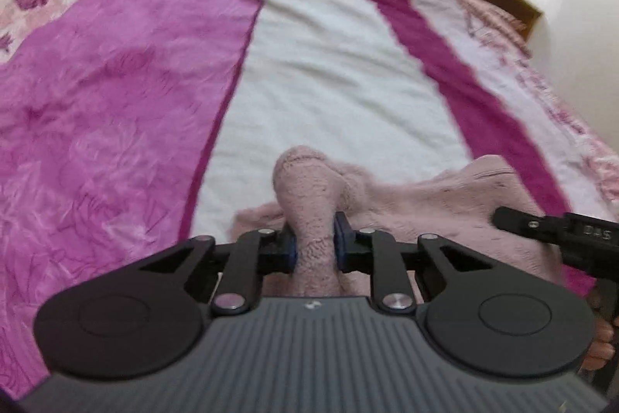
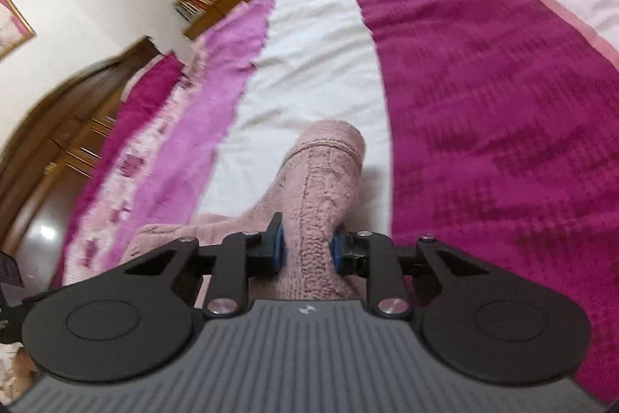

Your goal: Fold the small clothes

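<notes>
**Both grippers pinch the pink garment above the bed**

The left gripper (image 1: 315, 242) has its blue-padded fingers (image 1: 342, 239) nearly closed, squeezing a bunched fold of the fuzzy pale-pink knitted garment (image 1: 406, 204). The right gripper (image 2: 307, 246) is just as narrowly closed on a cable-knit part of it — probably a sleeve or cuffed end — which stands up past the pads. Gripping two separate spots lets the fabric be carried as one span, so a fold can be laid evenly. The garment lies partly on, partly lifted from, the white middle stripe of the magenta, lilac and white striped bedspread (image 1: 116, 103), a soft flat base for folding. In the left view the right gripper's black tip rests just over the fabric.
</notes>
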Demonstrator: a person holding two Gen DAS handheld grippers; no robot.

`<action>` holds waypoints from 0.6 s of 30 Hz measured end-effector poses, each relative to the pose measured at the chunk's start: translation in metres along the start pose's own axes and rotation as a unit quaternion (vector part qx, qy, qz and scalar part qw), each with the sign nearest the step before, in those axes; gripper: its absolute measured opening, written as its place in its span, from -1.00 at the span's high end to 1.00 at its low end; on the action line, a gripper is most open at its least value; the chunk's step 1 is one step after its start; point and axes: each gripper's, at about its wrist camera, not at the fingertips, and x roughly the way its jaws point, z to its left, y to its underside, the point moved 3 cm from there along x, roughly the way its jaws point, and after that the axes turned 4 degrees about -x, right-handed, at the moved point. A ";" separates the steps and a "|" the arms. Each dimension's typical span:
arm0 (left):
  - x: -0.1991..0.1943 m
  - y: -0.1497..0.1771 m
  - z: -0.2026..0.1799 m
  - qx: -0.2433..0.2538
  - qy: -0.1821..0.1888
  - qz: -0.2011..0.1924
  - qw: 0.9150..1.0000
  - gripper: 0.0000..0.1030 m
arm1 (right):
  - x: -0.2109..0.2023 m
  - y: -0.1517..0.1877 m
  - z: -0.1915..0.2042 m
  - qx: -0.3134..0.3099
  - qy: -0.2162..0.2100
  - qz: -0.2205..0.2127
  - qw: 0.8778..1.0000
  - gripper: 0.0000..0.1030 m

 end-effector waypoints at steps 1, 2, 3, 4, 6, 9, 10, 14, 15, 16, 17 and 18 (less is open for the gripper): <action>0.006 0.001 0.006 -0.008 0.004 0.006 1.000 0.56 | 0.005 0.001 -0.002 0.001 0.003 0.002 1.000 0.49; 0.008 0.002 0.012 -0.020 0.009 0.008 1.000 0.56 | 0.009 0.001 -0.004 0.006 0.004 0.006 1.000 0.48; 0.010 0.003 0.015 -0.028 0.015 0.008 0.999 0.55 | 0.013 0.001 -0.006 0.015 0.006 0.011 1.000 0.46; 0.011 0.002 0.017 -0.029 0.018 0.009 0.999 0.52 | 0.015 0.001 -0.007 0.022 0.007 0.015 1.000 0.44; 0.010 0.001 0.016 -0.025 0.016 0.013 0.999 0.50 | 0.017 0.000 -0.007 0.022 0.010 0.021 0.999 0.36; 0.002 -0.002 0.012 -0.019 0.011 0.020 1.000 0.41 | 0.008 -0.002 -0.001 0.013 0.022 0.020 0.999 0.11; -0.002 -0.003 0.012 -0.018 0.008 0.021 1.000 0.33 | 0.003 -0.002 0.001 0.009 0.026 0.016 0.999 0.07; -0.024 -0.001 0.011 -0.013 -0.010 0.019 1.000 0.17 | -0.025 -0.003 0.013 -0.017 0.030 -0.008 0.999 -0.03; -0.028 0.001 0.011 -0.012 -0.012 0.019 1.000 0.16 | -0.032 -0.002 0.017 -0.025 0.033 -0.013 0.999 -0.03; -0.035 0.003 0.013 -0.012 -0.017 0.020 1.000 0.15 | -0.041 -0.001 0.020 -0.031 0.036 -0.017 0.999 -0.04; -0.040 0.006 0.013 -0.011 -0.022 0.022 0.999 0.14 | -0.047 0.001 0.022 -0.037 0.038 -0.018 0.998 -0.04; -0.046 0.009 0.015 -0.011 -0.027 0.024 0.999 0.12 | -0.054 0.003 0.024 -0.042 0.038 -0.019 0.998 -0.04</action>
